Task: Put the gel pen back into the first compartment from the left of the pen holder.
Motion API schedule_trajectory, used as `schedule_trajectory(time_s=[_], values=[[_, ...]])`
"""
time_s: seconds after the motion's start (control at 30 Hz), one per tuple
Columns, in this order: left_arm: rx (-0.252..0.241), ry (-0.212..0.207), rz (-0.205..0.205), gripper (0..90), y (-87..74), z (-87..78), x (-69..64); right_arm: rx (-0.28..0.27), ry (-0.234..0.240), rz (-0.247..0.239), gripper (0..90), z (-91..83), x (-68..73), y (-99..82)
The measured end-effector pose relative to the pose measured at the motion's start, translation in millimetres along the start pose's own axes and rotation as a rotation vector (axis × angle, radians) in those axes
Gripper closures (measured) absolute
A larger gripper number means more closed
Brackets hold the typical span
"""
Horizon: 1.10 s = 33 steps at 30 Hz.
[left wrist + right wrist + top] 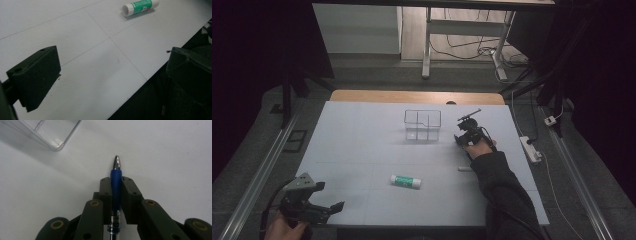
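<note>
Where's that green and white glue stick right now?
In the high view the glue stick lies on its side on the white table, near the front edge, between the left gripper and the person's right sleeve.

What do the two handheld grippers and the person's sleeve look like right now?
Both the left gripper and the right gripper are black with blocky jaws. The right one's linkage arms carry brass-coloured pivot rings. The left bears a grey three-cornered plate and a black cable. The sleeve is dark.

Blue-gripped pen [116, 185], green-and-white glue stick [405, 181], clear organizer [422, 125]
</note>
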<state>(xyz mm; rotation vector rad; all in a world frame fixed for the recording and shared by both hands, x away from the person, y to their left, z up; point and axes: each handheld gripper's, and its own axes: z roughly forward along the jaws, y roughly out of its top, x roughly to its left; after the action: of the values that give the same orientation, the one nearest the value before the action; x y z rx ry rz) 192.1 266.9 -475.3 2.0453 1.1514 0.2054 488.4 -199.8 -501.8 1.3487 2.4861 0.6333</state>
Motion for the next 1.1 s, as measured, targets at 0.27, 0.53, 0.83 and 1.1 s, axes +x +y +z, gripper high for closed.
schedule_trajectory(time_s=[0.27,0.53,0.83,1.1], values=[[-0.002,-0.003,0.002,0.0,-0.1,-0.3,0.1,-0.001,0.014,0.020,79.8,-0.4,-1.9,-0.1],[-0.004,-0.005,0.002,0.0,-0.2,-0.5,0.1,-0.044,0.020,-0.012,80.0,-7.6,0.0,0.9],[-0.004,-0.007,0.004,0.0,-0.1,-0.3,0.1,-0.109,0.035,-0.027,80.0,-22.8,4.7,3.0],[-0.004,-0.008,0.003,0.0,0.0,-0.2,0.1,-0.163,0.047,-0.030,80.0,-36.5,6.0,4.0]])
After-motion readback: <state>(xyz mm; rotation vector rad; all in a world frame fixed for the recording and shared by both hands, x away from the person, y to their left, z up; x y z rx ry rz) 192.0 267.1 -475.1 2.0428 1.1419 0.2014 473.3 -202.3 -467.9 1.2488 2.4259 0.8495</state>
